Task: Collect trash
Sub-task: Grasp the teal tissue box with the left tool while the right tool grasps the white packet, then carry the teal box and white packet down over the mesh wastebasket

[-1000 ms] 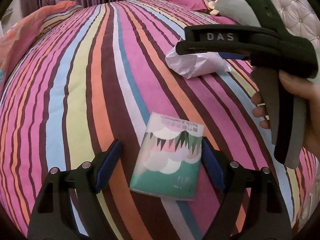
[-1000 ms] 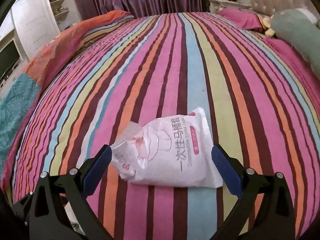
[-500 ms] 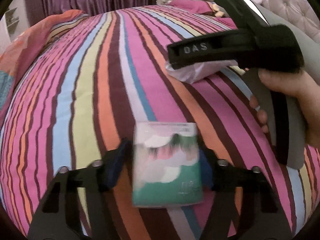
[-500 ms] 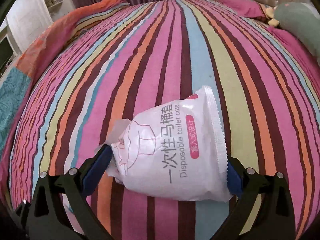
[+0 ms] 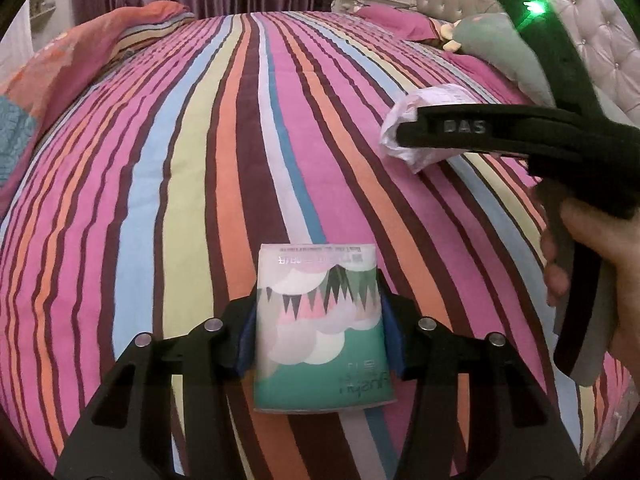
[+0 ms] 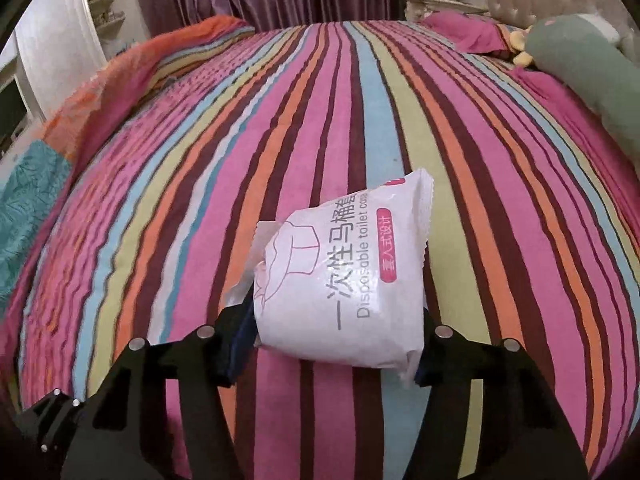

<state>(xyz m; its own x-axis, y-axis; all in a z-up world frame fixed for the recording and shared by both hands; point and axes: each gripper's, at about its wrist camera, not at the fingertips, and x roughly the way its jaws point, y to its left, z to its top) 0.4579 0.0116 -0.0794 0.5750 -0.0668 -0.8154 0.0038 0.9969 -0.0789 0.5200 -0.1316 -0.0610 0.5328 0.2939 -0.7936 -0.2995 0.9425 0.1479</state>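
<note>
Two claws; left claw (image 5: pixel 318 338) grips one tissue pack (image 5: pixel 320 328); right claw (image 6: pixel 334 350) one white wrapper (image 6: pixel 344 276).

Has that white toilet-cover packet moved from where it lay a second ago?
Yes. The white packet now sits squeezed between the closing right gripper, tipped up off the striped bedspread.

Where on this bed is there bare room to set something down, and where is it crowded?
Free: the striped middle of the bed, between the folded quilt on the left and the green bolster on the right. Crowded: the near edge, where the left gripper clamps the green pack and the right gripper the white packet.
</note>
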